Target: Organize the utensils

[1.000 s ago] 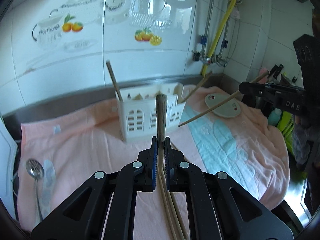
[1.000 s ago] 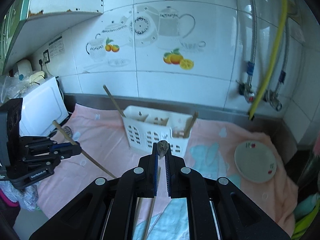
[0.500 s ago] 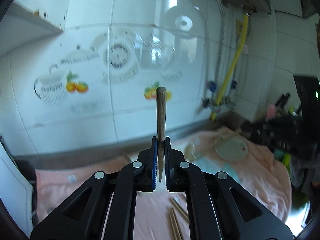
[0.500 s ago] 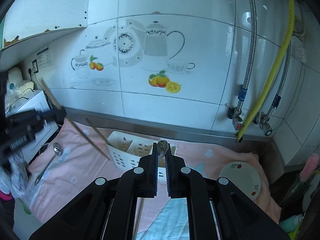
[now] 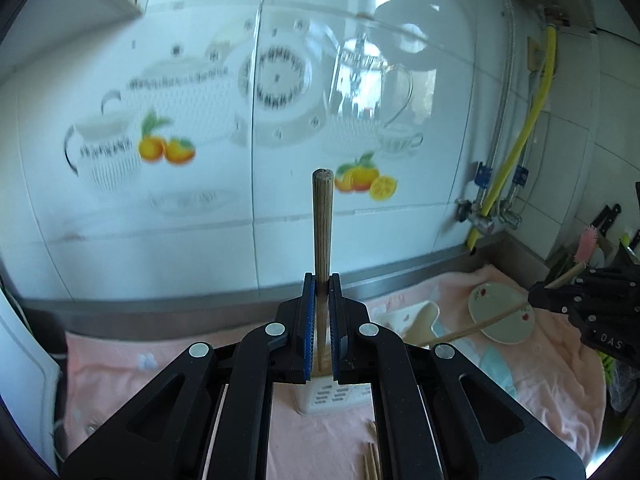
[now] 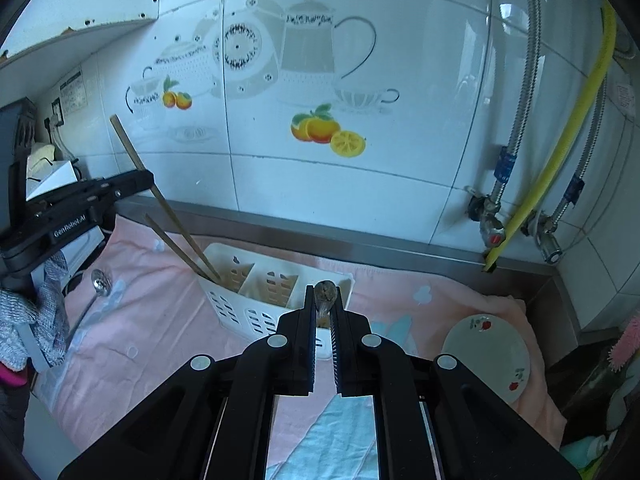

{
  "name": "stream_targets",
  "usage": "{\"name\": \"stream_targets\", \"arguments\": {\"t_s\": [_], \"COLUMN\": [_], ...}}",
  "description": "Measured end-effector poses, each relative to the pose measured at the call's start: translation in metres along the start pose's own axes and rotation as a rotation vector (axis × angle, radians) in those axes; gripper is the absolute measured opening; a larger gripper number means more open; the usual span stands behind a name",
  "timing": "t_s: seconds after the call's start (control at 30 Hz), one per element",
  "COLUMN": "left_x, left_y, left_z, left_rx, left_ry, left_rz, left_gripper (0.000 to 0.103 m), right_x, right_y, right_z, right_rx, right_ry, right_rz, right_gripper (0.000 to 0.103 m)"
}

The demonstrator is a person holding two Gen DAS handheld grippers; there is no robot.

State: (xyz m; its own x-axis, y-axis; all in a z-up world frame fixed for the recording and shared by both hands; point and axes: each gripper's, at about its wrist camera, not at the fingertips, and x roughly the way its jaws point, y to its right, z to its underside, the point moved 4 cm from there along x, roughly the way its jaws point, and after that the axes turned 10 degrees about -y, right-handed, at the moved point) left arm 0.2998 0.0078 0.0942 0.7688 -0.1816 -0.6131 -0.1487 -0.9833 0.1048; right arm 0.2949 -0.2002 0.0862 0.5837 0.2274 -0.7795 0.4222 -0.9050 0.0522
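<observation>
In the left wrist view, the left tongs (image 5: 321, 320) are pressing together and pinching a brown wooden chopstick (image 5: 322, 236) that is sticking straight up past the tips. Under the tongs, a white plastic utensil holder with little holes (image 5: 336, 398) is sitting on the pink towel (image 5: 120, 376) that is covering the bench. A few more thin wooden chopsticks (image 5: 372, 460) are lying on the towel at the bottom of the view. On the right, the right tongs (image 5: 538, 293) are holding a long light wooden chopstick (image 5: 476, 326), and it is slanting down toward the holder. A small round white plate with red fruit on it (image 5: 502, 314) is sitting on the towel behind that chopstick. In the right wrist view, the right tongs (image 6: 323, 308) are pressing together and pinching the chopstick (image 6: 325, 295), and only its round end is showing between the tips. The white holder (image 6: 256, 300) is just past the tips, and a chopstick (image 6: 178, 244) is leaning in its left part. The left tongs (image 6: 148, 178) are on the left, pinching their chopstick (image 6: 160, 196), and its low end is going into the same left part of the holder. A shiny metal spoon (image 6: 94, 296) is lying on the pink towel (image 6: 152, 320) to the left. The small plate (image 6: 490, 354) is sitting on the right.
</observation>
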Motion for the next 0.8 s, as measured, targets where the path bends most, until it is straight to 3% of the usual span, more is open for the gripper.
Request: {"name": "stream_targets", "arguments": {"t_s": [0.27, 0.53, 0.6, 0.67, 0.8], "left_x": [0.022, 0.019, 0.013, 0.007, -0.009], "left_y": [-0.012, -0.015, -0.015, -0.015, -0.013], "left_z": [0.016, 0.018, 0.019, 0.02, 0.022], "left_rx": [-0.027, -0.036, -0.035, -0.03, -0.017], "left_ry": [-0.071, -0.075, -0.067, -0.057, -0.033], "left_rz": [0.016, 0.034, 0.033, 0.035, 0.028], "left_gripper": [0.006, 0.01, 0.016, 0.029, 0.038], "right_x": [0.025, 0.038, 0.037, 0.033, 0.02], "right_y": [-0.003, 0.0, 0.001, 0.003, 0.004], "right_z": [-0.002, -0.003, -0.004, -0.005, -0.003], "right_rx": [0.0, 0.032, 0.037, 0.043, 0.059], "right_ry": [-0.045, -0.048, -0.035, -0.022, 0.013], "right_rz": [-0.003, -0.012, -0.008, -0.001, 0.007], "right_gripper": [0.007, 0.007, 0.007, 0.01, 0.016]}}
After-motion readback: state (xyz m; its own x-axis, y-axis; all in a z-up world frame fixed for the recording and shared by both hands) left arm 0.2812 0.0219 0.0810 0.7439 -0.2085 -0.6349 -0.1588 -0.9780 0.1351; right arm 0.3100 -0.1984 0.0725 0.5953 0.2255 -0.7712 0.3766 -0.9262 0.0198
